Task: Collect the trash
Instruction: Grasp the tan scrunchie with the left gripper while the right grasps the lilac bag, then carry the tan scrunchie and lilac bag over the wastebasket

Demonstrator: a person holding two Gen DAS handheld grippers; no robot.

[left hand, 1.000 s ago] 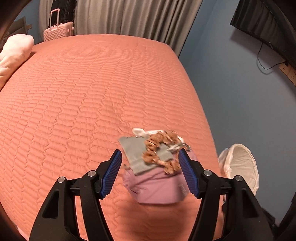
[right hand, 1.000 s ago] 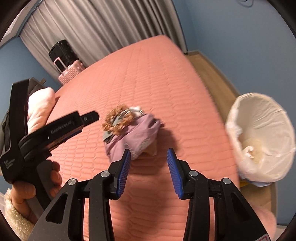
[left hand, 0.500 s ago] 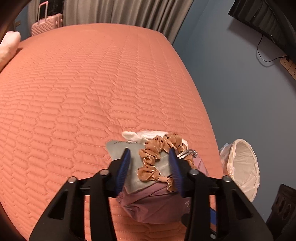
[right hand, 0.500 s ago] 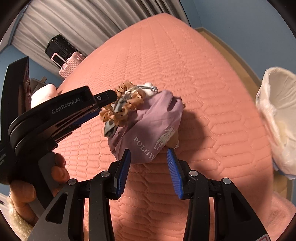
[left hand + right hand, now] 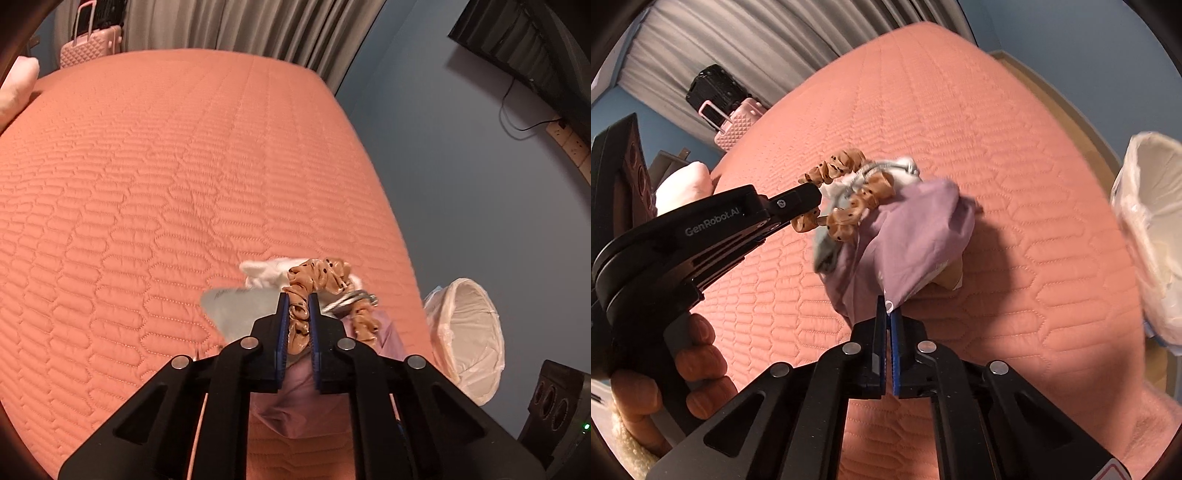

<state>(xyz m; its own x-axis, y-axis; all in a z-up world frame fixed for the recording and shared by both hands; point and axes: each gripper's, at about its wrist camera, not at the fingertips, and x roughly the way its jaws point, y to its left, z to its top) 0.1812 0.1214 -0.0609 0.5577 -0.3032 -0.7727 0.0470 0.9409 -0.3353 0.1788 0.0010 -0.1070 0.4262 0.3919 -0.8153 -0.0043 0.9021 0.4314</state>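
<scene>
Left wrist view showed the left gripper [image 5: 295,299] clamped on the brown scrunchie [image 5: 317,277] atop the purple cloth bundle [image 5: 908,236] on the bed [image 5: 147,184]. The right gripper [image 5: 888,306] had apparently pinched the bundle's near edge, with the lined bin [image 5: 1152,229] off to its right.

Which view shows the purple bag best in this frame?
The right wrist view: the purple bag lies almost whole on the bed, its edge pinched in the right gripper. The left wrist view shows only part of it, behind the left gripper.
</scene>
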